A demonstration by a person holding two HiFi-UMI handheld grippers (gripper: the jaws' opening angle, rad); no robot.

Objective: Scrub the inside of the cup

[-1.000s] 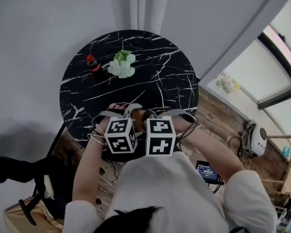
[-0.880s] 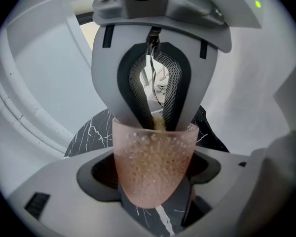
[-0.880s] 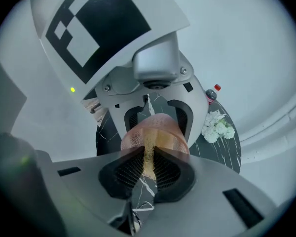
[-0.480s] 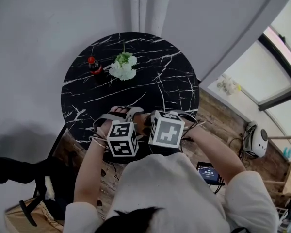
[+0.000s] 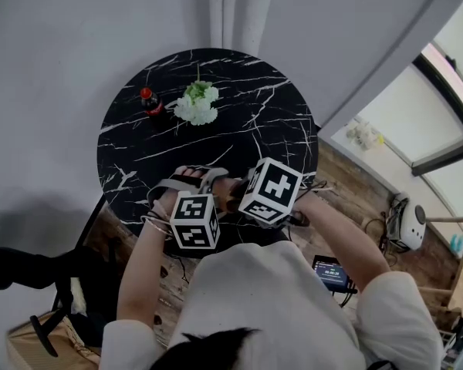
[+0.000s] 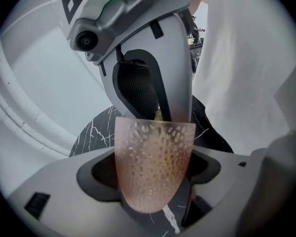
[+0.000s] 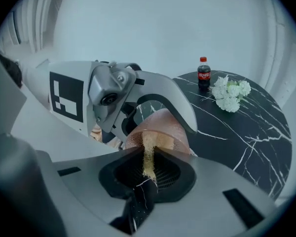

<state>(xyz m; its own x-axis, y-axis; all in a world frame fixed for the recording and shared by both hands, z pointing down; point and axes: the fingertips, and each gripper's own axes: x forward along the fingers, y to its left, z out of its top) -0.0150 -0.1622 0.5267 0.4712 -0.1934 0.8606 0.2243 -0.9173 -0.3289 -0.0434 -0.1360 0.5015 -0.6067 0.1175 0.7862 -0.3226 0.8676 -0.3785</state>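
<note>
Ok, status. Left gripper (image 6: 155, 176) is clamped on the cup (image 6: 154, 152), one jaw on either side of the body. The cup is pinkish, translucent and dimpled. Its rounded base points back toward that gripper's camera and its rim points away, toward the other tool.

Right gripper (image 7: 149, 156) has its jaws nearly together, pinching a thin yellow scrubber (image 7: 148, 144). The fibrous strip sticks out past the jaw tips and runs to the cup's mouth, which faces this gripper. Left gripper view shows a speck of yellow right at the rim, with one right jaw tip sitting against the rim. How deep the strip goes inside I can't tell.

Head view: both tools sit close together over the near edge of the round black marble table (image 5: 247, 122), right in front of the person's torso. Cup is between them, mostly hidden there by the marker cubes. Left cube (image 5: 193, 220) sits fairly square to the camera. Right cube (image 5: 270, 191) is tilted, one corner up. Can't tell whether the cup base touches the table. Marble is visible just under it in the left gripper view.

Far side of the table has a small cola bottle (image 5: 147, 103) standing upright, red cap. A bunch of white flowers (image 5: 195, 105) lies just beside it. Both are well apart from the cup.
</note>
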